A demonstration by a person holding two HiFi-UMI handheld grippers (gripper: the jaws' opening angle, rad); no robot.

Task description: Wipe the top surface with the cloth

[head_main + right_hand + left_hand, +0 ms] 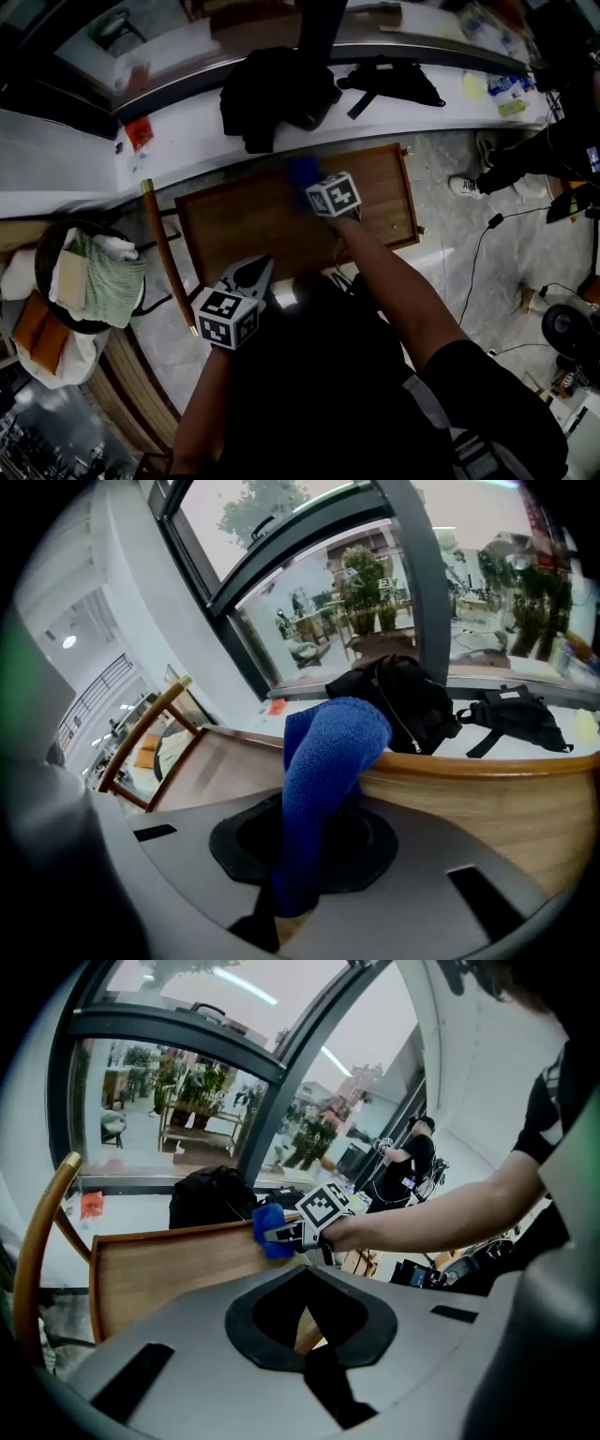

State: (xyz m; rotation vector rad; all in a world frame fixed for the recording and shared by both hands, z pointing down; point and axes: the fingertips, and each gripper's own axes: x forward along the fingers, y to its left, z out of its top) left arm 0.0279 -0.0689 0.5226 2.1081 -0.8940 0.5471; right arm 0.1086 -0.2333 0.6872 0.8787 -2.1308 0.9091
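The wooden table top (pixel 244 225) lies in the middle of the head view. My right gripper (pixel 309 185) is over its far half, shut on a blue cloth (pixel 302 172) that presses on the wood near the far rim. In the right gripper view the blue cloth (pixel 328 761) bulges out of the jaws against the table top's raised rim (pixel 487 771). My left gripper (pixel 253 273) hovers at the table's near edge, shut and holding nothing. The left gripper view shows the blue cloth (pixel 267 1229) on the table top (pixel 159 1265) ahead.
A chair with a curved wooden back (pixel 165 246) stands at the table's left end. Past the table, a black jacket (pixel 272 94) and a black bag (pixel 389 80) lie on a white ledge (pixel 187 141). A basket of cloths (pixel 89 281) sits left; cables (pixel 487 234) and a person's shoe (pixel 464 186) right.
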